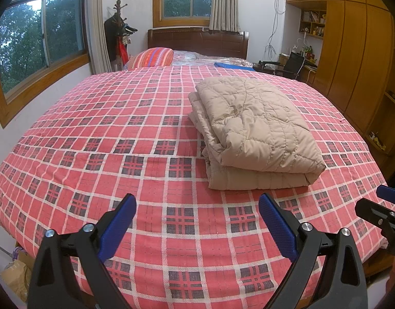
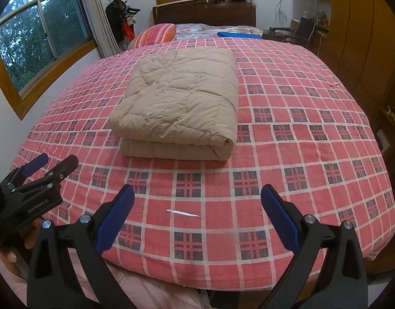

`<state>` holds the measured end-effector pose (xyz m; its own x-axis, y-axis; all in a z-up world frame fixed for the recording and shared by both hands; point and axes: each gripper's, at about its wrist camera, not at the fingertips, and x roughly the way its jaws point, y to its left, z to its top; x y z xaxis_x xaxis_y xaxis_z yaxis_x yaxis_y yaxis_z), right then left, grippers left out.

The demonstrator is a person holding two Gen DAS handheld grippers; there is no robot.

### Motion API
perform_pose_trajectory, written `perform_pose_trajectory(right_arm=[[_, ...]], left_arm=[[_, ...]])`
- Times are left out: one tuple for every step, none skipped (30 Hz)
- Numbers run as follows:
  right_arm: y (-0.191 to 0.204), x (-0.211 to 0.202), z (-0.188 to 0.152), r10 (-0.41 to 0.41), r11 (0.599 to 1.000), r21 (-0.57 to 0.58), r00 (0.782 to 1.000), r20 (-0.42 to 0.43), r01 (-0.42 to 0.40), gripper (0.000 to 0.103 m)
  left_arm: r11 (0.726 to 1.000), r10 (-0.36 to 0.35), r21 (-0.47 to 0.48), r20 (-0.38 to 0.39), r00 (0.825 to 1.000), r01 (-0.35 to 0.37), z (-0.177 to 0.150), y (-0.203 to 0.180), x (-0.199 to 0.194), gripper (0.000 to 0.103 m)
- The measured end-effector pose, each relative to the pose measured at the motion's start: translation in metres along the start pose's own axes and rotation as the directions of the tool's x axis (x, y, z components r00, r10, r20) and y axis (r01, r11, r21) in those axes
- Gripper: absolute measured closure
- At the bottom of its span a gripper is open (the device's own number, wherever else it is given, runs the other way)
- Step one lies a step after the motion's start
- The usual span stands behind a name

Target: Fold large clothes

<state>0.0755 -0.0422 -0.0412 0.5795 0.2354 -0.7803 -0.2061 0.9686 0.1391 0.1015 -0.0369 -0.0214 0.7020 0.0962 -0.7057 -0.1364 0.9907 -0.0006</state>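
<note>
A beige quilted garment (image 1: pixel 254 134) (image 2: pixel 179 103) lies folded into a thick rectangular bundle on the red plaid bedspread (image 1: pixel 120 134) (image 2: pixel 287 128). My left gripper (image 1: pixel 197 221) hovers open over the bed's near edge, short of the bundle and a little to its left, holding nothing. My right gripper (image 2: pixel 197 211) is open too, above the near edge with the bundle ahead and slightly left. Each gripper shows at the side of the other's view: the right gripper (image 1: pixel 377 206), the left gripper (image 2: pixel 48 166). A hand (image 2: pixel 9 257) holds the left one.
A striped pillow (image 1: pixel 153 56) and a blue item (image 1: pixel 233 66) lie near the wooden headboard (image 1: pixel 197 41). Windows line the left wall, a coat stand (image 1: pixel 117 33) is in the corner, and wooden wardrobes (image 1: pixel 351 51) plus a desk chair (image 1: pixel 292 64) stand on the right. A white scrap (image 2: pixel 183 213) lies on the bedspread.
</note>
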Motion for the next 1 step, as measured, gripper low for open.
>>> perform_pose_trajectory(right_arm=[[0.0003, -0.0001, 0.0002, 0.003, 1.0, 0.002, 1.0, 0.0, -0.003, 0.005]], left_arm=[[1.0, 0.0, 0.0, -0.001, 1.0, 0.0, 0.0002, -0.0002, 0.0001, 0.007]])
